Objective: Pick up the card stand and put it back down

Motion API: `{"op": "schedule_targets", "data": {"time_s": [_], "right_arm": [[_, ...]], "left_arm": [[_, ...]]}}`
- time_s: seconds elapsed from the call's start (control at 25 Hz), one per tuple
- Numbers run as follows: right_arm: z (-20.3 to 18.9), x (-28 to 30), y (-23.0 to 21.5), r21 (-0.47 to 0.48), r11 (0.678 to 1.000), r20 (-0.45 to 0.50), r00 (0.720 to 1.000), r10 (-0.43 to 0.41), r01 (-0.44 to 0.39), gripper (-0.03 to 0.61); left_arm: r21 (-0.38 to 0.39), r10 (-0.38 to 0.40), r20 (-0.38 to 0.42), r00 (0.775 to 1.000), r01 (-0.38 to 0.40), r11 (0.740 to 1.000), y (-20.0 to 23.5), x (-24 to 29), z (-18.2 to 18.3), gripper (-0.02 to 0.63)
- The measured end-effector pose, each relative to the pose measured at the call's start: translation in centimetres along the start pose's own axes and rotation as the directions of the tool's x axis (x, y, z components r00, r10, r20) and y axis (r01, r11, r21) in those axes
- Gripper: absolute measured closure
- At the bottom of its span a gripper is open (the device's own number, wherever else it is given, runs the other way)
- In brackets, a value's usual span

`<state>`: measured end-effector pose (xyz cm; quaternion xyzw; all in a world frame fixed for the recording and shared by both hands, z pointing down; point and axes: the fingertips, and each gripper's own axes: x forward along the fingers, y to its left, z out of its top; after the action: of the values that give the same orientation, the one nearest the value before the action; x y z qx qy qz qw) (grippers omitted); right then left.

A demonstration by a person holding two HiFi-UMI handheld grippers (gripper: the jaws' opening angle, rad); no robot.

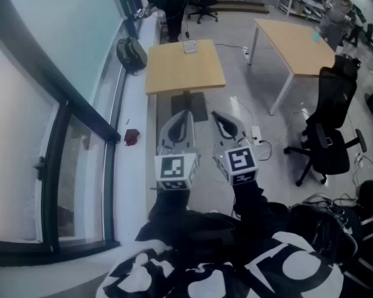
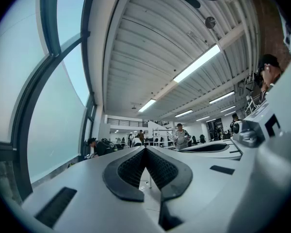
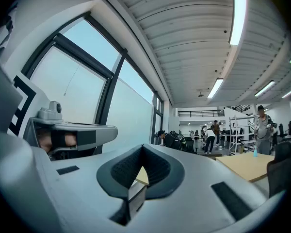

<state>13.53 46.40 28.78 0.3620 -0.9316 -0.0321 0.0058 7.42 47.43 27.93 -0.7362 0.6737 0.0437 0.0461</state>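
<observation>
Not started yet: left gripper (image 1: 183, 115) and right gripper (image 1: 217, 115) hang empty, jaws pressed together, well short of the table (image 1: 174, 79) with the likely card stand (image 1: 190, 46) at its far edge, so next probably means approaching and opening.

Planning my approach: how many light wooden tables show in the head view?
2. One light wooden square table stands straight ahead; a rectangular wooden table with white legs is farther right, beyond the black office chair. More may lie out of frame.
</observation>
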Motion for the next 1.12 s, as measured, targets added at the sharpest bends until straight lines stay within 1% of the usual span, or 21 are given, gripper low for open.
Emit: {"op": "schedule_targets", "data": {"time_s": [0.12, 0.24, 0.32, 0.56, 0.76, 0.88, 1.12], "right_arm": [[0.0, -0.7, -1.0, 0.022, 1.000, 0.005, 1.000, 0.007, -0.007, 0.558], [-0.5, -0.9, -0.3, 0.040, 0.999, 0.002, 1.000, 0.021, -0.021, 0.558], [-0.9, -0.7, -0.1, 0.024, 0.999, -0.009, 1.000, 0.021, -0.021, 0.558], [-3.1, 1.2, -2.4, 0.026, 1.000, -0.035, 0.999, -0.010, 0.011, 0.558], [-2.6, 5.0, -3.9, 0.039, 0.999, -0.033, 0.999, -0.017, 0.018, 0.557], [-2.3, 7.8, -5.0, 0.018, 0.999, -0.041, 0.999, -0.027, 0.027, 0.557], [-1.7, 14.2, -7.1, -0.010, 0.998, -0.026, 0.998, -0.062, 0.062, 0.558]], "left_arm": [[-0.001, -0.002, -0.018, 1.000, 0.002, 1.000, -1.6, 0.4, -0.6, 0.606], [-0.013, 0.000, -0.026, 1.000, 0.000, 1.000, -1.7, -0.1, -1.3, 0.606], [-0.010, -0.004, -0.030, 1.000, 0.004, 1.000, -1.5, -0.1, -1.8, 0.606], [-0.029, -0.029, -0.027, 0.999, 0.028, 0.999, -1.3, 2.5, -2.7, 0.606], [-0.045, -0.060, -0.022, 0.998, 0.059, 0.997, 0.4, 6.5, -3.5, 0.606], [-0.048, -0.087, -0.004, 0.996, 0.086, 0.995, 1.7, 9.4, -3.2, 0.606], [-0.050, -0.121, 0.037, 0.992, 0.122, 0.991, 5.8, 15.3, -2.4, 0.606]]}}
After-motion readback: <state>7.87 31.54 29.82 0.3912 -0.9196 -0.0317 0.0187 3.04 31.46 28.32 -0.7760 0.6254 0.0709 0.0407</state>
